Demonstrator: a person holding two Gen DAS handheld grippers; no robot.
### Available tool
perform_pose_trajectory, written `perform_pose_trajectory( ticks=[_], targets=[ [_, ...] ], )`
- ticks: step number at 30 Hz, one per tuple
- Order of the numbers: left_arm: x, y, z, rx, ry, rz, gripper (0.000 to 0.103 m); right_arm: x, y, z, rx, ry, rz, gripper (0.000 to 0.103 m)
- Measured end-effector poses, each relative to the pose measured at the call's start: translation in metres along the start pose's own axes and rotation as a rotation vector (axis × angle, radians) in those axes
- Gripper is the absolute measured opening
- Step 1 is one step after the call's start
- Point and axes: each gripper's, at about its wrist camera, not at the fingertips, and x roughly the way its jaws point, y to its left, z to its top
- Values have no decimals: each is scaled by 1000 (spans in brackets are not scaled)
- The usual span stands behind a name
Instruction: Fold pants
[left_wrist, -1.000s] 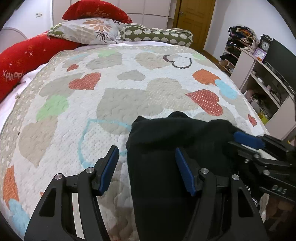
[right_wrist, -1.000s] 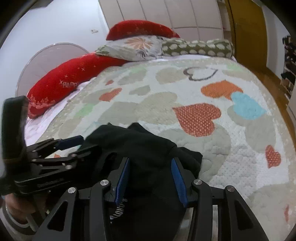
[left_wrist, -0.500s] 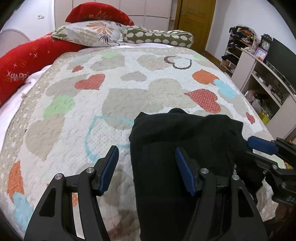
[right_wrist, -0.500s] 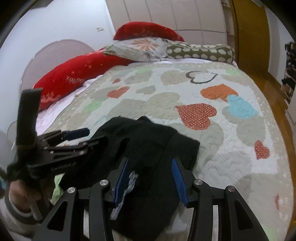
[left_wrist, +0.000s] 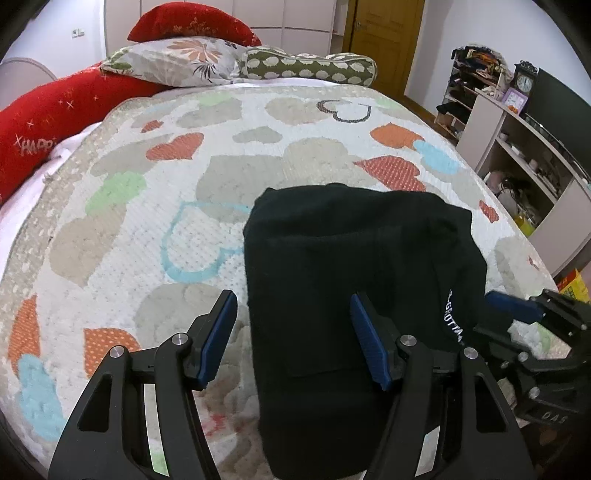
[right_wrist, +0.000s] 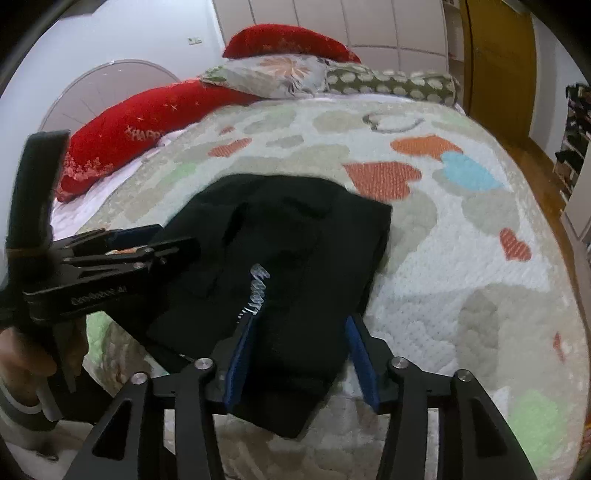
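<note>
The black pants (left_wrist: 343, 266) lie folded into a compact rectangle on the heart-patterned quilt (left_wrist: 155, 206) near the bed's front edge. White lettering shows on their right side. My left gripper (left_wrist: 293, 332) is open and empty, its right finger over the pants' near left part. My right gripper (right_wrist: 301, 347) is open and empty, just above the near end of the pants (right_wrist: 280, 258). In the left wrist view the right gripper (left_wrist: 517, 314) sits at the pants' right edge. In the right wrist view the left gripper (right_wrist: 122, 247) sits at their left edge.
Red, floral and green spotted pillows (left_wrist: 207, 59) line the bed's far end. A long red cushion (left_wrist: 48, 122) lies along the left side. Shelves (left_wrist: 524, 147) and a dark screen stand to the right of the bed. A wooden door (left_wrist: 384, 40) is at the back.
Both grippers have drawn back from the pants toward the bed's front edge. The pants now lie flatter and more spread, with the white lettering showing. Both grippers stay open.
</note>
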Motion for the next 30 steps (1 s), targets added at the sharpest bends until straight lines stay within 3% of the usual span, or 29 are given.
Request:
perform_pose_trajectory(
  ticks=[2,8,10,12,16,20,21,22,25,26,27,28,30],
  targets=[
    [2,0,0,-1,-1,4,71,4,-6,-3,39,1,29,51],
    [-8,13,6,-32,4,-54,71,-13,-18,4,103,-52,101,56],
    [-13,23,9,-52,-8,-78,71,-16,-25,9,144,-81,111,77],
    [-14,31,10,-75,4,-108,71,-13,-33,12,188,-94,122,79],
    [-4,47,10,-135,44,-166,71,6,-42,17,230,-54,156,79],
    [16,50,8,-195,107,-287,72,27,-37,21,202,-46,220,79],
    [23,48,7,-194,126,-310,76,31,-36,21,200,-52,240,78],
    [30,45,5,-201,135,-326,83,36,-34,23,205,-60,260,69],
    [29,39,3,-187,86,-340,84,41,-28,25,191,-78,254,56],
    [29,37,4,-174,83,-340,79,40,-27,26,189,-74,253,53],
    [27,37,5,-167,82,-372,59,37,-26,28,191,-78,253,45],
    [24,38,7,-174,87,-393,53,31,-25,31,189,-87,261,38],
    [16,38,13,-158,83,-390,40,21,-18,39,163,-100,271,36]
  ],
)
